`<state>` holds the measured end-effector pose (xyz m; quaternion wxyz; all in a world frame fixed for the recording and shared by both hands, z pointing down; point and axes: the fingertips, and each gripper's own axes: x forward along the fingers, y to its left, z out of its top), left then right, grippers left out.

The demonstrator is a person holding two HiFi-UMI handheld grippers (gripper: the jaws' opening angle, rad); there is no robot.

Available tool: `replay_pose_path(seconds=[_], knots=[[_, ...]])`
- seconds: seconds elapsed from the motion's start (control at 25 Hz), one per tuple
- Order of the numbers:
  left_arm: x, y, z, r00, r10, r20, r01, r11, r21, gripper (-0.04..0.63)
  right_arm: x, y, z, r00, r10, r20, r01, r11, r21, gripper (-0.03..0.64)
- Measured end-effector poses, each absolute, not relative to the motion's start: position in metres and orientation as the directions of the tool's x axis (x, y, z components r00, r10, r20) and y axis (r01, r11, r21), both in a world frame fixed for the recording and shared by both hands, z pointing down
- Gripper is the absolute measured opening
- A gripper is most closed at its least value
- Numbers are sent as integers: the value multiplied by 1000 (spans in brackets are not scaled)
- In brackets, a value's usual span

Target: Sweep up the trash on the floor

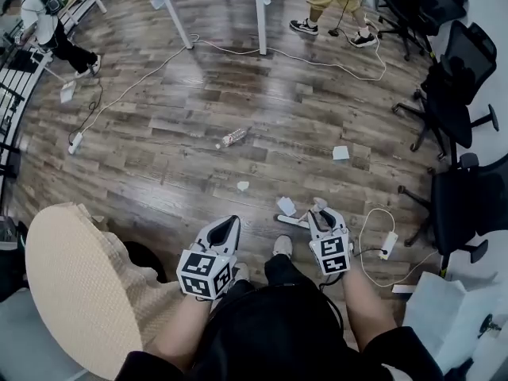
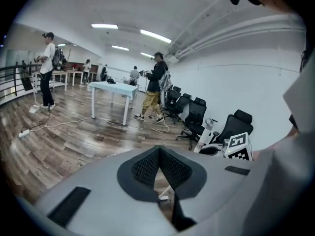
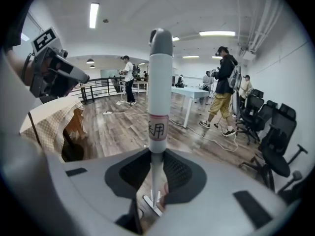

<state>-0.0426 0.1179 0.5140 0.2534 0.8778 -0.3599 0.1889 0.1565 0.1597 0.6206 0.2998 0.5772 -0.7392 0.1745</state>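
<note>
- The right tongs [image 3: 156, 161] are closed on a white pole [image 3: 160, 97] and grip its thin lower stretch. The pole stands upright, with its white foot on the floor [image 1: 198, 109] straight below the tongs. Whether that foot carries bristles cannot be told.
- The left tongs [image 2: 158, 152] are closed tip to tip with nothing between them, held just left of the right tongs.
- The trash lies ahead of both tongs. One paper scrap [image 1: 286, 205] is just in front of the right tongs and another [image 1: 243, 186] a little farther. A third [image 1: 340, 152] is ahead and to the right, and a bottle [image 1: 234, 137] is well ahead.
- Risk: only one pair of tongs holds the pole, low on a narrow section, so it may twist or slide once pushed sideways.
- Risk: a cable [image 1: 373, 221] with a power strip lies just right of the right tongs, and a wide stroke could snag it.
- Risk: the bottle is round and would probably roll off rather than gather. The light scraps may skid away from a fast stroke.
- Containers: no dustpan or bin shows clearly. A woven round thing [image 1: 67, 284] sits left of the left tongs with a dark hollow beside it. Whether it is a basket, and what it holds, cannot be told, so swept trash may have nowhere to go.
</note>
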Motion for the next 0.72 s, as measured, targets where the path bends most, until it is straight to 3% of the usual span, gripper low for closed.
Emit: replay_pose_path(seconds=[0.4,0.72], knots=[[-32,111,521,559,-606,566,-823,-486,292,-3,176,55,632,-281,-722,632,-896,433,97,89],[-43,109,519,478,-663,576,-877,-396,272,-3,198,-4,631,-243,-753,612,-920,379,102,92]])
